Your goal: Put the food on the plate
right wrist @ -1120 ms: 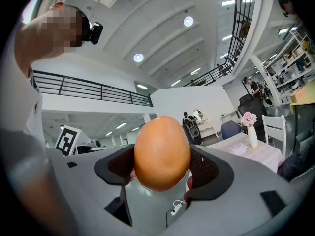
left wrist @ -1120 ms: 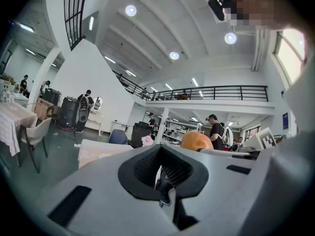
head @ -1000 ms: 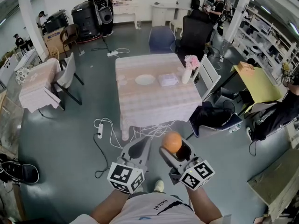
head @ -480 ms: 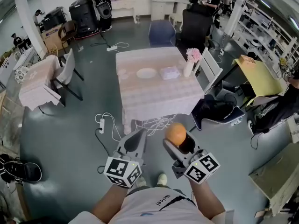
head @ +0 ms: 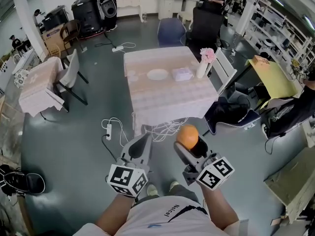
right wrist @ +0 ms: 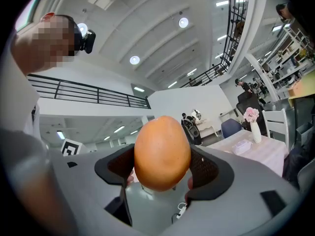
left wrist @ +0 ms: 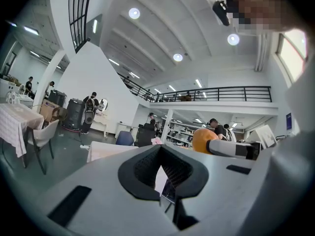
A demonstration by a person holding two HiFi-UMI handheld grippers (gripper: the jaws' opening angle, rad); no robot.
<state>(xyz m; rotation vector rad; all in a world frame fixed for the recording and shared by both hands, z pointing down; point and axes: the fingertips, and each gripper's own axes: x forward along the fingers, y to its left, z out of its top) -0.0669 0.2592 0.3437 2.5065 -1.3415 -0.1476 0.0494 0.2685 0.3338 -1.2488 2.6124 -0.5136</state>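
Note:
An orange fruit [head: 187,135] [right wrist: 162,151] sits between the jaws of my right gripper [head: 190,144] [right wrist: 162,163], which is shut on it and held over the floor, short of the table. To its left, my left gripper [head: 141,146] [left wrist: 162,175] is shut with nothing in it. The orange [left wrist: 204,139] also shows at the right of the left gripper view. Far ahead, a white plate [head: 157,74] lies on the table with the pale checked cloth [head: 167,100], toward its far side.
A tissue pack [head: 182,74] and a vase of pink flowers [head: 204,63] stand right of the plate. White cables and a power strip [head: 110,130] lie on the floor before the table. A white chair [head: 224,73], a dark bag [head: 231,109] and another clothed table [head: 39,90] flank it.
The table has drifted a little right and up in the head view. Both grippers sit slightly lower, and the orange stays held in the right one.

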